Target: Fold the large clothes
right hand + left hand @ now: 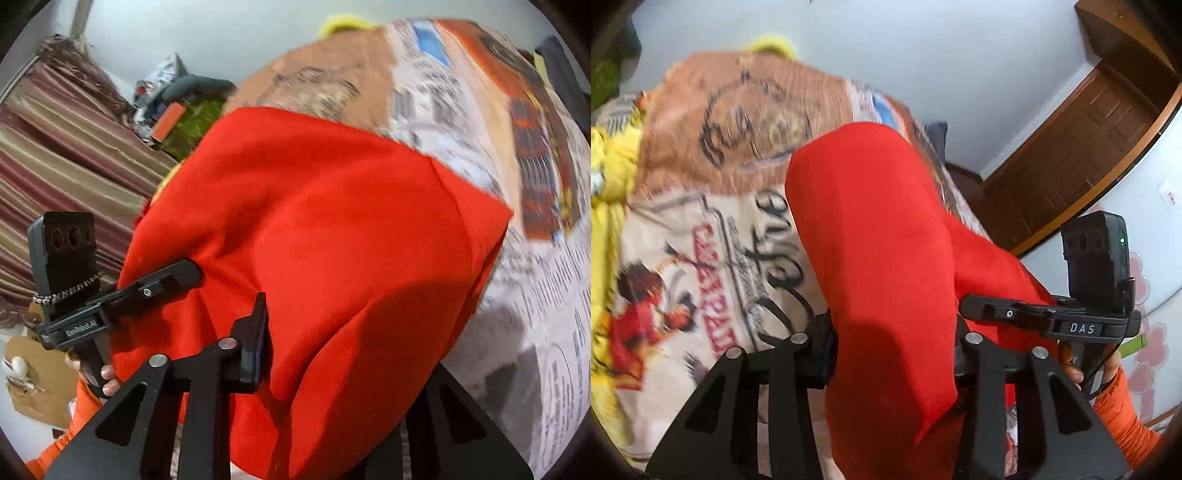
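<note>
Gripping red garment [879, 240]: left gripper [894, 354] and right gripper [332, 354] both clamped on its folds; printed bedsheet [683, 258] beyond, past fingertips.

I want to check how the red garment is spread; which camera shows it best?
The right wrist view: the red garment fills the frame as a broad panel with a seam and a corner visible over the printed bedsheet. The left wrist view shows only a narrow bunched strip of it.
</note>
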The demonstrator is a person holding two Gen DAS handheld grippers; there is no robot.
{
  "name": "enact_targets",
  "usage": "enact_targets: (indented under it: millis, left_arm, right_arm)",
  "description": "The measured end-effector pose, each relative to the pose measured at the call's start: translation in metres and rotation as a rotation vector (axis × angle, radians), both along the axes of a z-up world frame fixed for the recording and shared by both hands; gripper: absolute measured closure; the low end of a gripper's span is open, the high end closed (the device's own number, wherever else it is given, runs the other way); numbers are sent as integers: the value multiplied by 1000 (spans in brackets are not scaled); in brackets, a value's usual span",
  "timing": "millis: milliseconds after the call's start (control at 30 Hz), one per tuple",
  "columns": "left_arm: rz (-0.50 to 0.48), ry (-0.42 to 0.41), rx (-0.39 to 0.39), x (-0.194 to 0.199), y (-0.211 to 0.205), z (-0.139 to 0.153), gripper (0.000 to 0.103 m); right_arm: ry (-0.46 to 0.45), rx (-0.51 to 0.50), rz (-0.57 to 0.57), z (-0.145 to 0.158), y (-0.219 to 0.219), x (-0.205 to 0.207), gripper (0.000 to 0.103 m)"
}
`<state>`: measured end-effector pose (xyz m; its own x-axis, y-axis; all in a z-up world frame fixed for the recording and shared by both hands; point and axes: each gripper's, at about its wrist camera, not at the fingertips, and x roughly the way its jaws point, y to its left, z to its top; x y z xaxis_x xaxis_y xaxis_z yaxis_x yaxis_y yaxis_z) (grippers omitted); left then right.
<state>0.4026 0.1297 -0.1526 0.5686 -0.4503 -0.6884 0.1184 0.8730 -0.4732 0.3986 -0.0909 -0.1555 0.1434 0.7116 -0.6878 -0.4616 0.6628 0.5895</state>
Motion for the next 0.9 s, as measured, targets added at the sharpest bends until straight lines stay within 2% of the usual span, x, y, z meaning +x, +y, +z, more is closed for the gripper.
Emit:
enact_targets:
  millis: [167,300,433,600,700,833,900]
  left_arm:
    - [48,-58,6,2,41,21,62]
    - [93,-56,13,15,79,11,62]
    - [157,-16,-2,31,120,-24,62]
    - [259,99,-24,48,171,-101,62]
    - [283,154,17,45,188,-135,61]
    - [273,166,-10,31,201,-151,51]
    - [262,174,25,27,199,-150,44]
  right_arm:
    - [-82,-1,33,25,45,7,86]
    - [-85,-15,47,18,85,23,86]
    - [-71,-71,64,-9,132,46,86]
    - [7,-164,115,-65,187,76,86]
    - [57,-200,141,-103,211,88,84]
    - [55,-227,172,-124,220,89,74]
    - [24,-236,192,-121,215,82,68]
